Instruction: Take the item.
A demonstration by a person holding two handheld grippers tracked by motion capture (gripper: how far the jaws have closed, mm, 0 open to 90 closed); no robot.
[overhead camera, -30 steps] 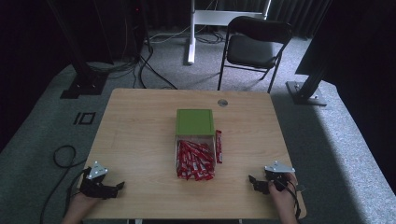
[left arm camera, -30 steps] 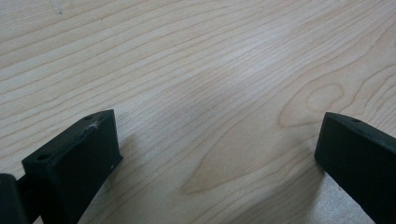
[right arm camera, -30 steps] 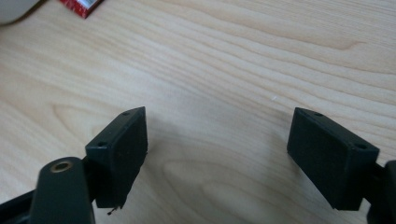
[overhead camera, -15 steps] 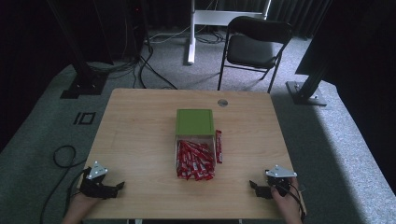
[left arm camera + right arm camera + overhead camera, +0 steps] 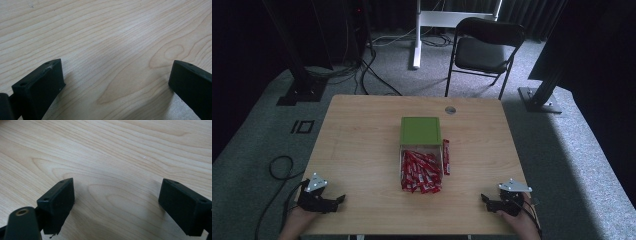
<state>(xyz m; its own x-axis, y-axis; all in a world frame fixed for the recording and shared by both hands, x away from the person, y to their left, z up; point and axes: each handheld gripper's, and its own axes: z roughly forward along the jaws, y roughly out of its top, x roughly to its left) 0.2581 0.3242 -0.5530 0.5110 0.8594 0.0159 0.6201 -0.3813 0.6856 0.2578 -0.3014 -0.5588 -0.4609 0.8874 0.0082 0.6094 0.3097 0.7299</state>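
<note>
Two hand-held claws rest low at the near edge of a wooden table [image 5: 362, 145], one at each near corner, well apart from each other. The left claw [image 5: 338, 199] has its jaws spread wide with bare wood between them; its own camera shows the two black jaws [image 5: 117, 82] far apart just above the wood grain. The right claw [image 5: 485, 198] is likewise spread wide over bare wood, as its own camera shows [image 5: 116, 200]. Each claw carries a grey three-cornered plate on top, and a person's hand grips each from behind.

Farther out, between the two claws and ahead of both, lies a clear tray [image 5: 402, 172] heaped with red packets [image 5: 419, 172]. One loose red packet [image 5: 445, 156] lies just beside the tray, on the right claw's side. Touching the tray's far end sits a green box [image 5: 420, 131]. Beyond that, near the table's far edge, is a small round hole [image 5: 450, 110]. Past the table stands a black folding chair [image 5: 484, 47] on grey carpet.
</note>
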